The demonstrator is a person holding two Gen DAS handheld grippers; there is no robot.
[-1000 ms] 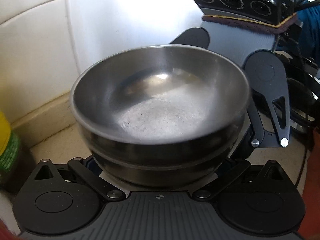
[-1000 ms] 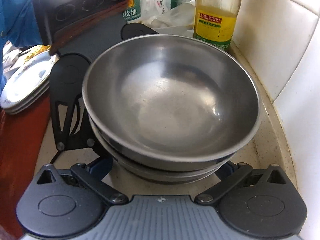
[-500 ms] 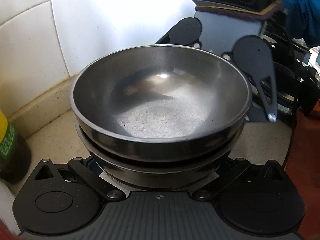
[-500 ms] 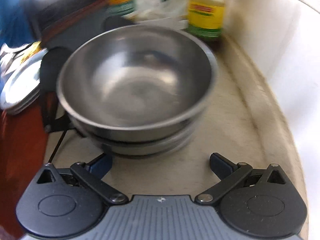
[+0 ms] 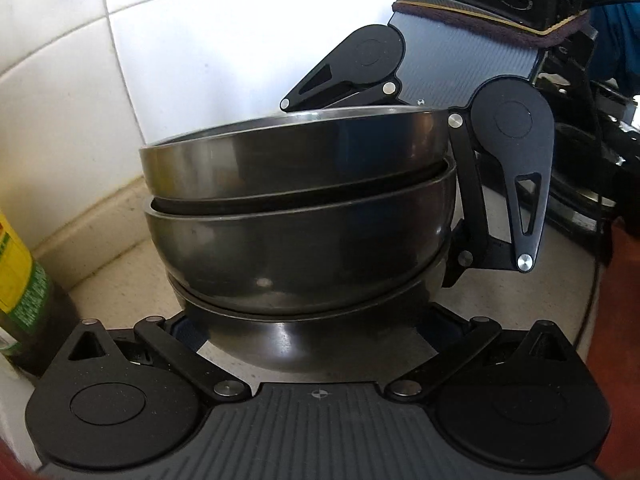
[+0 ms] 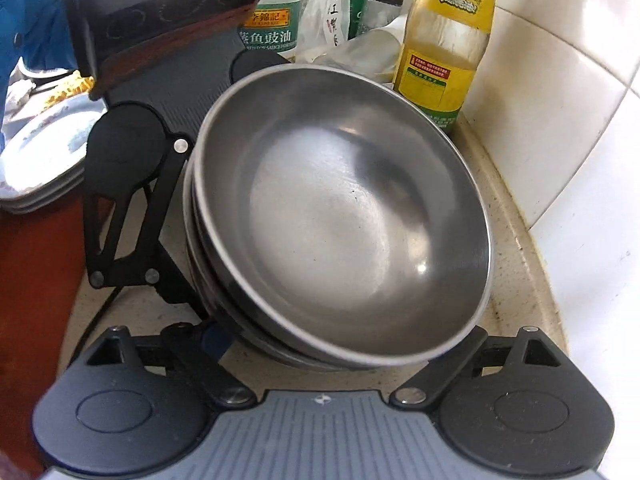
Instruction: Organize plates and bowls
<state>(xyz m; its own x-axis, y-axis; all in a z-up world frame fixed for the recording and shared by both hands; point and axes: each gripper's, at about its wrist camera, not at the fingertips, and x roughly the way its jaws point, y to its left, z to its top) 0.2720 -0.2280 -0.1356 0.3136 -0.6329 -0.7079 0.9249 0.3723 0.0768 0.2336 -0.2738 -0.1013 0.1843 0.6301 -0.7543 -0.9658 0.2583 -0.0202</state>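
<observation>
A stack of three nested steel bowls (image 5: 300, 220) stands on the beige counter in the corner, seen side-on in the left wrist view and from above in the right wrist view (image 6: 344, 216). My left gripper (image 5: 316, 332) has its jaws wide apart around the bottom bowl, fingertips hidden behind it. My right gripper (image 6: 340, 344) also straddles the stack with jaws wide, and the stack leans toward it. Each gripper shows in the other's view across the stack: the right gripper's body in the left wrist view (image 5: 472, 80), the left gripper's body in the right wrist view (image 6: 132, 152).
White tiled wall (image 6: 560, 120) runs close beside the stack. A yellow-labelled oil bottle (image 6: 444, 40) and sauce bottles (image 6: 272, 28) stand behind it. A pile of patterned plates (image 6: 40, 160) sits on the red-brown surface (image 6: 36, 300) at left.
The left wrist camera has dropped from looking into the bowls to their side. The right gripper, which had pulled back, has come forward around the stack again; the stack now tilts.
</observation>
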